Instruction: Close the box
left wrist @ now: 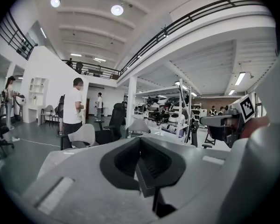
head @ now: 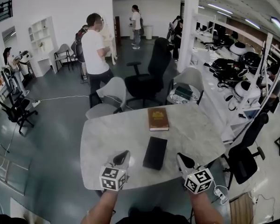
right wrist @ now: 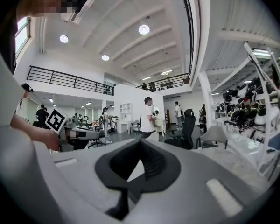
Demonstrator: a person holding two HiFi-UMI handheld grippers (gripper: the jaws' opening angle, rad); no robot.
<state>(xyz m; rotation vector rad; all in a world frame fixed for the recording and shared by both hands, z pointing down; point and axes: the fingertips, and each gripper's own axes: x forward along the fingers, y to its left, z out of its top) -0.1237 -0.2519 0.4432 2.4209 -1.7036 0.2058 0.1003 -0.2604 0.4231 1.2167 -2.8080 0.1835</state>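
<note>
overhead view of a pale marble table [head: 107, 139] in a large workshop. i hold both tools low over its near edge. the left gripper [head: 123, 154] has its jaws pressed together on nothing, and the right gripper [head: 181, 157] looks the same, tips meeting with nothing between them.

a black flat case [head: 155, 152] lies between the two tools, just ahead of them. a brown box [head: 158, 119], shaped like a book, lies beyond it, nearer the far edge. i cannot tell which one the task means, and from here neither shows a raised lid.

what could go wrong: with the jaws together, a push on either item would probably slide it over the smooth stone and not seat a lid. the black flat case could skid toward the near edge. the brown box could go off the far edge, where a grey chair [head: 109, 97] stands close.

room to move: bare tabletop lies wide to the left of both items and somewhat less to the right. the two tools are well apart, so they should not clash.
</note>
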